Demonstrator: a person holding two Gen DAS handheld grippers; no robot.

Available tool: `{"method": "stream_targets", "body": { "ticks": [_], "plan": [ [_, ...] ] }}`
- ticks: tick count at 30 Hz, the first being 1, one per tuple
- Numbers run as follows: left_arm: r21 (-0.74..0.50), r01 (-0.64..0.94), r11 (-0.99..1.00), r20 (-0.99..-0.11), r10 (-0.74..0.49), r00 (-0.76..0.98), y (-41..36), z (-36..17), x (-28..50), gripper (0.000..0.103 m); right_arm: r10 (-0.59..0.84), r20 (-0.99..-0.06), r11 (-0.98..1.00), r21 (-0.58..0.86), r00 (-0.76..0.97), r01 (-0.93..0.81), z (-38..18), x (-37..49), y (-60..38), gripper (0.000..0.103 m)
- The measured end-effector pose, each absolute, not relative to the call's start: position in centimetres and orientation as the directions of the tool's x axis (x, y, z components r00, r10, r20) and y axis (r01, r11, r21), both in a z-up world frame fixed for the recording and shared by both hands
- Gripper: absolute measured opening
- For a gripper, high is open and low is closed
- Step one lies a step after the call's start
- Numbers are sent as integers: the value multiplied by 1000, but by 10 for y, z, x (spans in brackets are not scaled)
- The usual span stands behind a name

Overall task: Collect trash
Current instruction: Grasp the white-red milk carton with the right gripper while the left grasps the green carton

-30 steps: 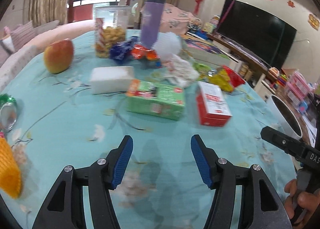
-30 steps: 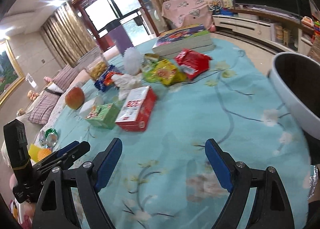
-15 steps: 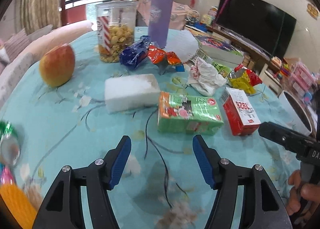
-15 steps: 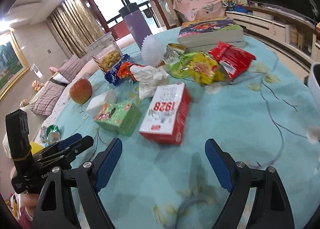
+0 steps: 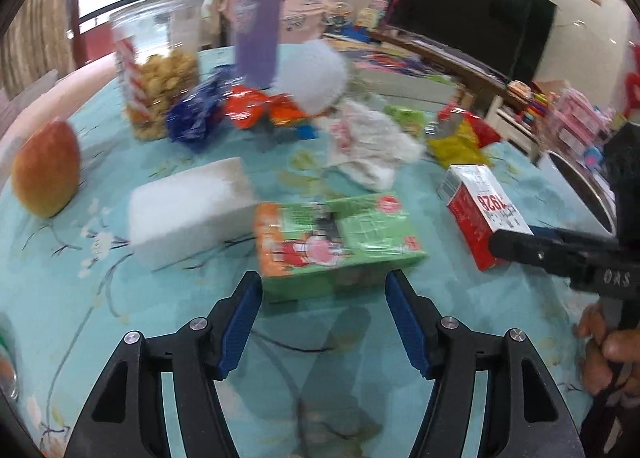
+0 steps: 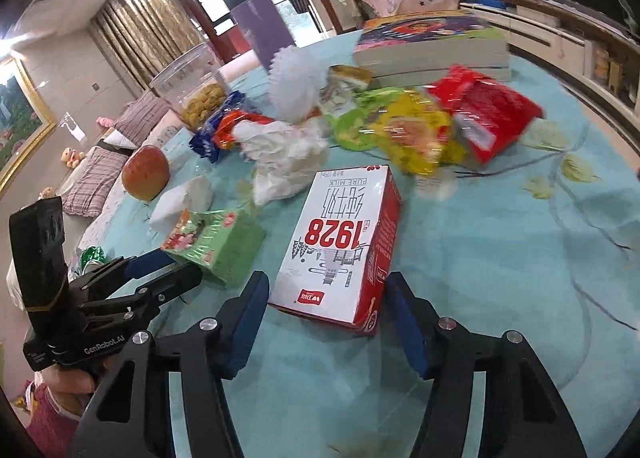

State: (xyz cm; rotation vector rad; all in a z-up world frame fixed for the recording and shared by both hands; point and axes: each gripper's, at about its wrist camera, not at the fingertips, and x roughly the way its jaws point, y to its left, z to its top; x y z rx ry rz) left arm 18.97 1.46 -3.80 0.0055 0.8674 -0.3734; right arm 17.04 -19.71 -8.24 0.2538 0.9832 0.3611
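No trash has been picked up yet; it all lies on the round table with the light blue flowered cloth point(image 6: 500, 258). The left gripper point(image 5: 324, 314) has its fingers partly apart with nothing in them, and the flat green juice box pack point(image 5: 340, 242) sits just in front of them. The right gripper point(image 6: 324, 322) is closing its fingers, and the near end of the red and white milk carton point(image 6: 344, 246) lies between them, but the pads do not look like they press it yet. Left to collect are these two boxes, the crumpled white paper point(image 6: 288, 154), and the yellow and red snack bags point(image 6: 444, 126). The apple point(image 5: 46, 174), the snack jar point(image 5: 160, 70) and the purple bottle point(image 5: 258, 22) stand farther back. There is open cloth near both grippers, but they are close side by side. A white bin point(image 5: 576, 186) shows at the table's right edge.
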Motion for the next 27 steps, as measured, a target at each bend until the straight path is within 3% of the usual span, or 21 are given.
{"method": "stream_targets", "body": {
  "ticks": [6, 11, 14, 21, 23, 24, 27],
  "plan": [
    [-223, 469, 855, -727, -466, 504, -16, -37, 172, 64, 385, -777, 920, 365, 498, -142, -77, 156, -242, 61],
    [-111, 441, 890, -739, -371, 563, -17, -35, 177, 64, 339, -786, 934, 348, 518, -82, -73, 148, -272, 65],
    [-66, 360, 931, -747, -285, 601, -10, -36, 194, 76, 342, -778, 929, 366, 527, -63, -72, 151, -273, 69],
    [-28, 356, 934, -771, -247, 587, -26, -49, 228, 76, 285, -783, 948, 317, 553, -41, -82, 168, -254, 70],
    [-18, 363, 932, -782, -239, 576, -34, -55, 230, 68, 267, -781, 954, 296, 564, -41, -83, 169, -254, 63],
    [-16, 366, 930, -784, -239, 573, -36, -55, 229, 58, 253, -785, 959, 282, 565, -38, -83, 169, -255, 61],
    [-19, 358, 934, -772, -241, 588, -37, -53, 222, 57, 258, -781, 957, 289, 570, -37, -82, 166, -261, 60]
  ]
}}
